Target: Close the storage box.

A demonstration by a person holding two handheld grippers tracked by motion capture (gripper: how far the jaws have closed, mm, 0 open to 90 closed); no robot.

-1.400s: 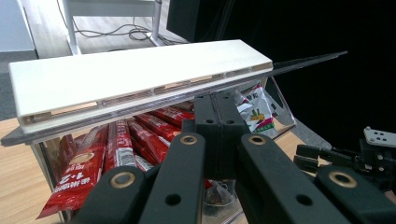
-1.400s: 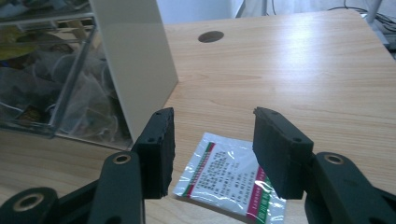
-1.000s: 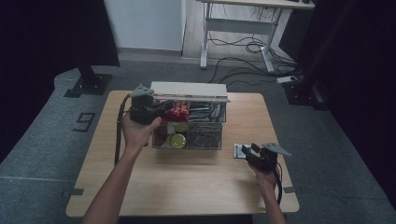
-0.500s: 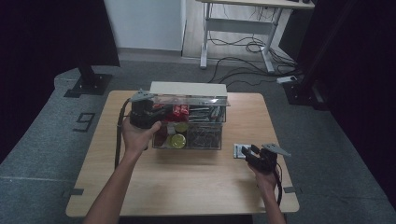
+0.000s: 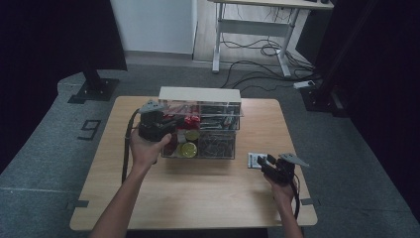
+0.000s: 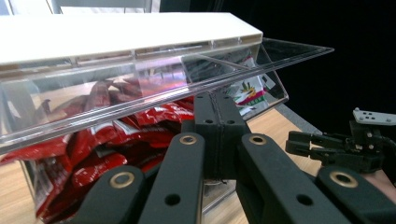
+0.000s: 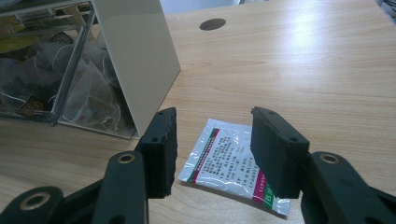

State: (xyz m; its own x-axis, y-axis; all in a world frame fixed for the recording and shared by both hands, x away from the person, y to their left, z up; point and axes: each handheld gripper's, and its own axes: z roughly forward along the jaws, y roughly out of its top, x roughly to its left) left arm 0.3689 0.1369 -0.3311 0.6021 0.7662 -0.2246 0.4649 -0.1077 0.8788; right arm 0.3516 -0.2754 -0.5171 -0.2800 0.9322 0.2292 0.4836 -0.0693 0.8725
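A clear compartment box with a white-backed lid stands at the table's middle. My left gripper is at its left end. Its jaws are shut together, with the tips just under the front edge of the clear lid, above red packets. A white sachet with red and green stripes lies flat on the table right of the box. My right gripper hovers over it, jaws open to either side and not touching it. In the high view that gripper is beside the sachet.
Other compartments hold yellow round items and mesh tea bags. The wooden table has a round hole beyond the sachet. The box's white side wall stands close to the left of my right gripper. A desk with cables is behind the table.
My left gripper has shifted slightly lower in the high view, along the box's left end. The right gripper and the sachet have stayed put.
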